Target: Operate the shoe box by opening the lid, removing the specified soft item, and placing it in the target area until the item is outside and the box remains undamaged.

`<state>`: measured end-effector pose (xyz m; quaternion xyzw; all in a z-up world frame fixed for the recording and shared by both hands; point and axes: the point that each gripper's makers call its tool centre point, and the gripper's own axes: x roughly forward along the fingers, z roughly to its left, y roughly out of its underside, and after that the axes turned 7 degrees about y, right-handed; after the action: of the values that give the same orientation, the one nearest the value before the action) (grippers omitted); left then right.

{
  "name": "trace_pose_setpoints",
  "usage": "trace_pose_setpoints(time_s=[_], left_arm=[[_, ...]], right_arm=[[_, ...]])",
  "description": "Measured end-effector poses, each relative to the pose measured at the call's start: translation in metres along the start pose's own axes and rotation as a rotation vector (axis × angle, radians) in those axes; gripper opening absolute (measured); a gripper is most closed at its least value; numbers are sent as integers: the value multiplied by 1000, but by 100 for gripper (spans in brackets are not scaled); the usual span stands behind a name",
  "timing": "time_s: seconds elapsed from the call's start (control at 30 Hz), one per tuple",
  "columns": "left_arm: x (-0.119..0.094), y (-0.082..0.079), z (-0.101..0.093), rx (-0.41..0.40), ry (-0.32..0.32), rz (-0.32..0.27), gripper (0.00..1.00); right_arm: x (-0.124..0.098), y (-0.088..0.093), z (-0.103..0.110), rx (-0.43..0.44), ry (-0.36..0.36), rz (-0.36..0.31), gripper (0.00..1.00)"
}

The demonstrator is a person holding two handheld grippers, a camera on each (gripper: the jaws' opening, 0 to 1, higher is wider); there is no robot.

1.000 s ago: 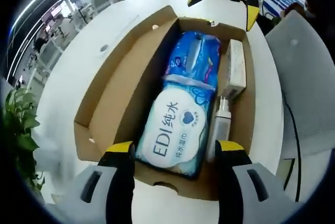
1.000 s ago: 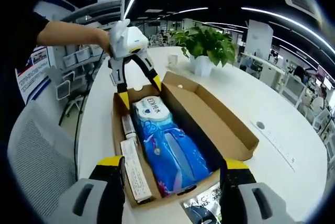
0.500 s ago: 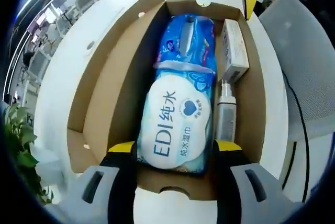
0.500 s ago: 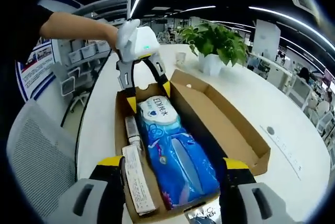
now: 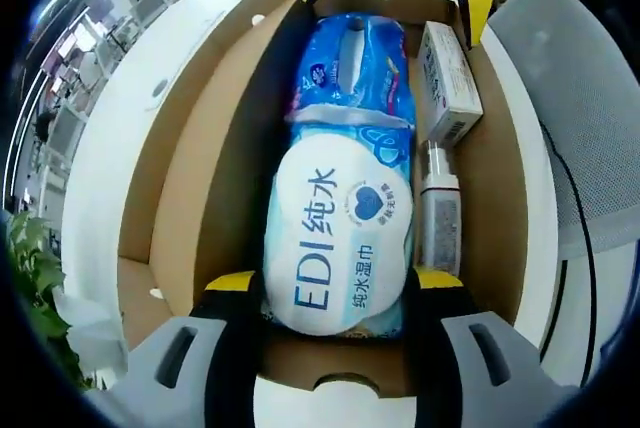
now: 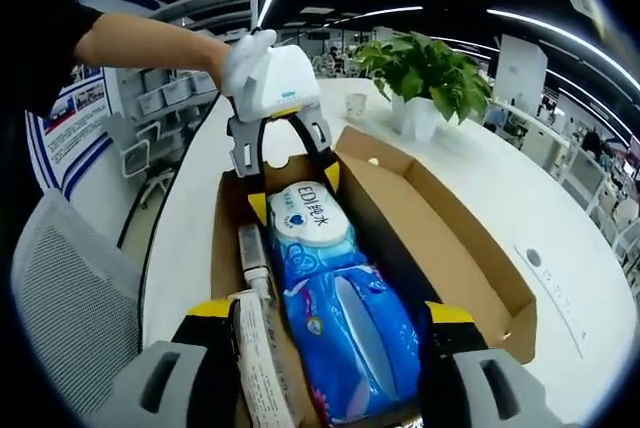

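Two open jaws of the left gripper (image 5: 334, 288) straddle the near end of the wipes pack (image 5: 345, 228) in the left gripper view, not yet closed on it. The pack lies in the open shoe box (image 5: 190, 188), with a small carton (image 5: 447, 83) and a bottle (image 5: 438, 210) beside it.

From the right gripper view, the right gripper (image 6: 325, 313) spreads open around the pack's blue end, the box resting on the white bench (image 6: 470, 178). The lid is open; next, I judge, both close and lift.

Brown cardboard shoe box (image 5: 190, 178), blue-and-white wipes pack (image 5: 345, 218), yellow-tipped grey tongs (image 5: 335, 293), white table (image 5: 110, 148).
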<state>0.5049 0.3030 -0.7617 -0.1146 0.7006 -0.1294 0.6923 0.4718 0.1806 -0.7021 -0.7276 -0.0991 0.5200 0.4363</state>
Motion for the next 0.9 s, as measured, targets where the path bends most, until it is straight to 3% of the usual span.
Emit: trace_pose_setpoints(time_s=[0.6, 0.9], left_arm=[[17, 2, 4, 68, 54, 26, 64], [21, 0, 1, 71, 80, 7, 65]], right_arm=[[39, -9, 8, -37, -46, 17, 68], [62, -13, 12, -51, -71, 8, 66]])
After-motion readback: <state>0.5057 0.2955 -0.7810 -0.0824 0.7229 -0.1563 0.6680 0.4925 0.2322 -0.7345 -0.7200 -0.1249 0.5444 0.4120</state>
